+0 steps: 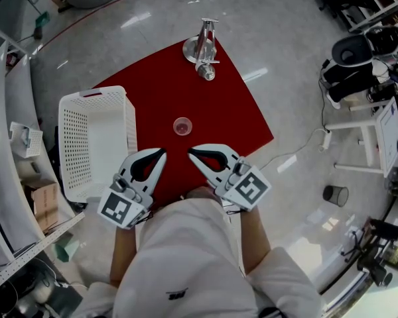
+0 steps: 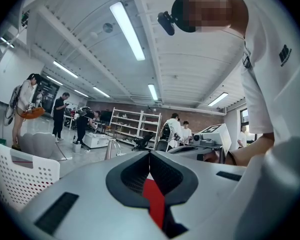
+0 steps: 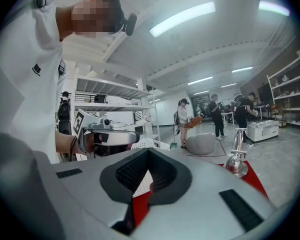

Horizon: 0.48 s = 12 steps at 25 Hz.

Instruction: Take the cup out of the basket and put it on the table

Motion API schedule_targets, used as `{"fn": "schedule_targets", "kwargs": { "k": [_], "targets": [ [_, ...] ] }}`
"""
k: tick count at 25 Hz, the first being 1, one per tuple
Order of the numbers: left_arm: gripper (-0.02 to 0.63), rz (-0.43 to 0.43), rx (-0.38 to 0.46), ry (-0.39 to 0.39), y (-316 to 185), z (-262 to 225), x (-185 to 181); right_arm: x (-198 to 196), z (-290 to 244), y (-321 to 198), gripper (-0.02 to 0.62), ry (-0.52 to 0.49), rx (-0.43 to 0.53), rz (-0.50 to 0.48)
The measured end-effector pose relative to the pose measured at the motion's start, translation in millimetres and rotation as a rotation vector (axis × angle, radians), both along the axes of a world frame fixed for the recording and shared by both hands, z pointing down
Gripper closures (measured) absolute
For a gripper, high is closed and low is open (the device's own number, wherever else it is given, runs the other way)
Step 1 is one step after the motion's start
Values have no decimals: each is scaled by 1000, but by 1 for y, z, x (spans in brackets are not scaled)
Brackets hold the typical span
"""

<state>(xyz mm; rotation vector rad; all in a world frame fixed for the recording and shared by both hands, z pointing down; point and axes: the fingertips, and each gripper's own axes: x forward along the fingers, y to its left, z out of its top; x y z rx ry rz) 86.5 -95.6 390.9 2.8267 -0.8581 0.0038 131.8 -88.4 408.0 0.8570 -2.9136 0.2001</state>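
Observation:
A small clear cup [image 1: 182, 126] stands upright on the red table [image 1: 232, 105], to the right of the white perforated basket [image 1: 73, 144], which looks empty. My left gripper [image 1: 162, 152] and right gripper [image 1: 191, 152] hover near the table's front edge, below the cup, tips pointing toward each other. Both are shut with nothing between the jaws. In the left gripper view the left gripper [image 2: 150, 155] has its jaws together, with the basket [image 2: 20, 176] at the left. In the right gripper view the right gripper [image 3: 148, 153] is likewise shut and empty.
A shiny metal stand [image 1: 202, 48] sits at the table's far edge, also the stand [image 3: 236, 161] in the right gripper view. White shelving [image 1: 13, 177] runs along the left, and equipment [image 1: 371, 58] stands at the right. People stand in the background.

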Motion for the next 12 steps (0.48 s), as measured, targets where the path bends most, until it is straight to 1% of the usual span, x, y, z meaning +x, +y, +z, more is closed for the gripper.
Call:
{"fn": "schedule_targets", "kwargs": {
  "k": [12],
  "targets": [
    [595, -9, -9, -2, 0, 3, -1, 3, 3, 1, 589, 14, -2, -1]
  ]
}}
